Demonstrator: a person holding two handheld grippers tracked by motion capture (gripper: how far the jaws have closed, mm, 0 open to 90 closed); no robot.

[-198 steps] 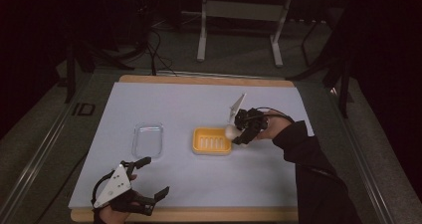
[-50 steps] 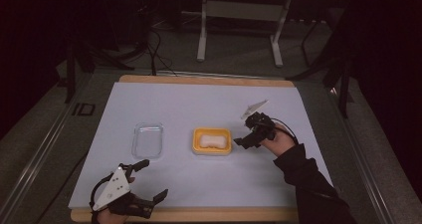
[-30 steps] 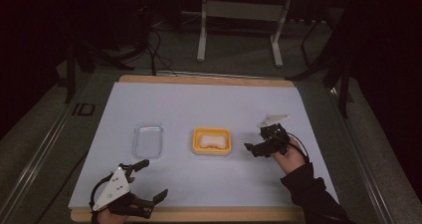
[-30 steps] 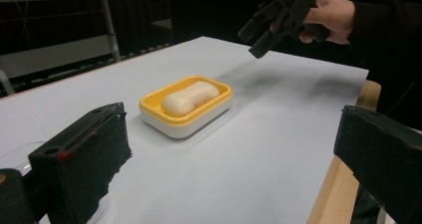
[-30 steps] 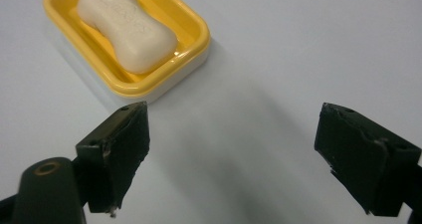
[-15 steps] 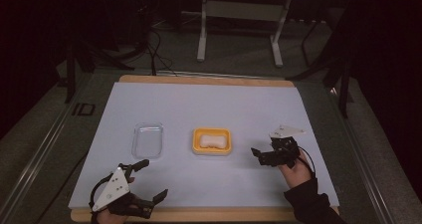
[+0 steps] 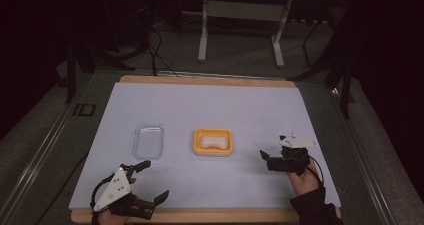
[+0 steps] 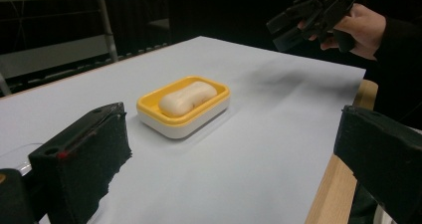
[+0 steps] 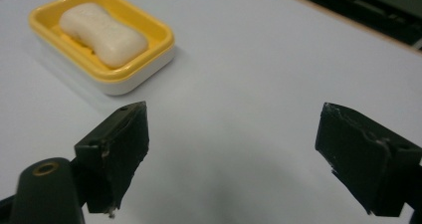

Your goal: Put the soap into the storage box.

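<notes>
A yellow soap dish [image 7: 198, 141] sits at the middle of the white table mat, with a white bar of soap [image 7: 213, 142] lying in it. My right gripper [image 7: 266, 160] hovers to the right of the dish, apart from it, open and holding nothing. In the right gripper view its jaws [image 9: 234, 139] stand wide, with the dish [image 9: 164, 35] and soap [image 9: 102, 32] ahead at the upper left. My left gripper [image 7: 156, 179] rests open at the near left edge. The left gripper view looks past its own jaws [image 8: 234, 134] at the dish [image 8: 144, 105] and soap [image 8: 188, 98].
A clear plastic tray [image 7: 149, 140] lies left of the soap dish. The mat's wooden front edge [image 7: 210, 216] runs just below both hands. In the left gripper view the other hand and its gripper [image 8: 311, 12] show at the upper right.
My right gripper has drawn back from over the soap dish to the near right of the mat, leaving the soap in the dish. The left gripper has not moved.
</notes>
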